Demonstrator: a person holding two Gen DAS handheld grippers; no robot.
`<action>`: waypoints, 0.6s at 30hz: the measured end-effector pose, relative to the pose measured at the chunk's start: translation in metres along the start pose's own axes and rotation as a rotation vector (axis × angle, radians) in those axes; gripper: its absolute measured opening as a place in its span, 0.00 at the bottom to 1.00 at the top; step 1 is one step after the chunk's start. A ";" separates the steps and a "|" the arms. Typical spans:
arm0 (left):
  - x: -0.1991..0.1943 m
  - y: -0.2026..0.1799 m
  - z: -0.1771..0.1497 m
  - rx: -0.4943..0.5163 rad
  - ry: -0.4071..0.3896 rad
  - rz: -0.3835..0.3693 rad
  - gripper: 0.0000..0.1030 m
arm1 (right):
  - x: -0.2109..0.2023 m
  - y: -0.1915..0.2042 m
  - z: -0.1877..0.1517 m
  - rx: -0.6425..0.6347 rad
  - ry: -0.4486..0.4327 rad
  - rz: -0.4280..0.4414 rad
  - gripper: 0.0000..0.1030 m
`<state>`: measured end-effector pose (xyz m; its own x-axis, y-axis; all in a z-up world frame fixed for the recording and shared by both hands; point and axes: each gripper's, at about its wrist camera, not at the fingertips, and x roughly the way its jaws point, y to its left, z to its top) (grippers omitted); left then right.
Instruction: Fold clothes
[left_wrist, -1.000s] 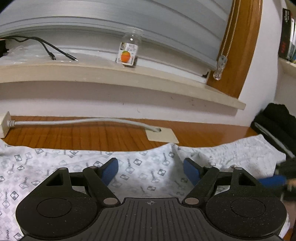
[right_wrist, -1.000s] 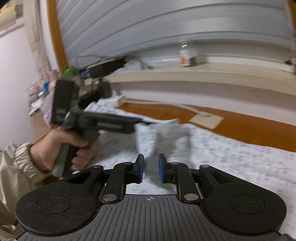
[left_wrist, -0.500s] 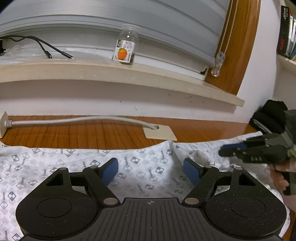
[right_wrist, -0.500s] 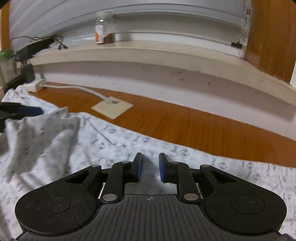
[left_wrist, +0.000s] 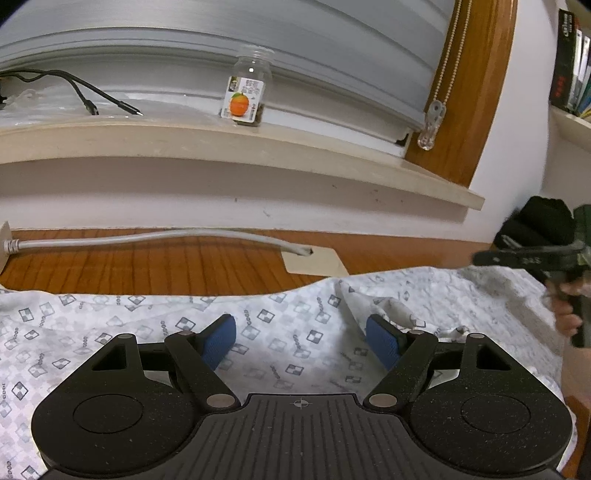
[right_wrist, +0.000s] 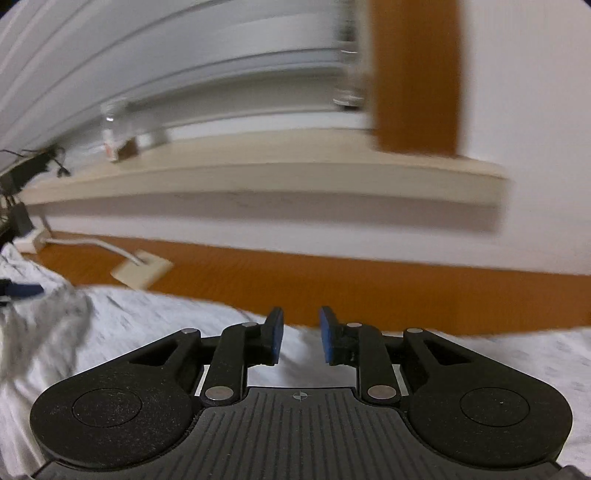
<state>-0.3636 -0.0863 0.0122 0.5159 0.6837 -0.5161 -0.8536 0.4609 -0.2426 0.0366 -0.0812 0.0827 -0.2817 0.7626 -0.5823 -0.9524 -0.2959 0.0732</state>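
Note:
A white garment (left_wrist: 280, 332) with a small grey check print lies spread on the wooden table (left_wrist: 147, 266). My left gripper (left_wrist: 301, 339) hovers low over its middle, open, with only flat cloth under the blue pads (left_wrist: 219, 341). At the far right of the left wrist view, a hand holds my right gripper (left_wrist: 517, 258) over the garment's right end. In the blurred right wrist view, my right gripper (right_wrist: 301, 334) sits at the garment's (right_wrist: 147, 325) far edge. Its jaws are opening and nothing is pinched between them. A raised fold of cloth (right_wrist: 44, 325) stands at the left.
A window sill (left_wrist: 258, 147) runs behind the table with a clear jar (left_wrist: 245, 98) and black cables (left_wrist: 92, 99) on it. A grey cable (left_wrist: 147, 240) and a beige plate (left_wrist: 314, 260) lie on the table. A black bundle (left_wrist: 543, 218) sits at the right.
My right gripper has swung to the right, away from the left gripper and along the garment's far edge, and its jaws have widened a little. The left gripper has stayed still.

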 end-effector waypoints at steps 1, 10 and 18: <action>0.001 0.000 0.000 0.002 0.003 -0.001 0.78 | -0.003 -0.010 -0.004 -0.003 0.024 -0.017 0.23; 0.003 -0.001 0.000 0.006 0.015 0.002 0.79 | 0.014 -0.047 -0.018 0.005 0.040 -0.163 0.23; 0.003 -0.001 0.001 0.006 0.019 0.003 0.79 | -0.006 -0.031 -0.020 0.026 -0.032 -0.168 0.24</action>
<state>-0.3607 -0.0843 0.0115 0.5119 0.6740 -0.5327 -0.8546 0.4625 -0.2361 0.0697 -0.0877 0.0676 -0.1218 0.8183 -0.5618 -0.9889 -0.1483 -0.0017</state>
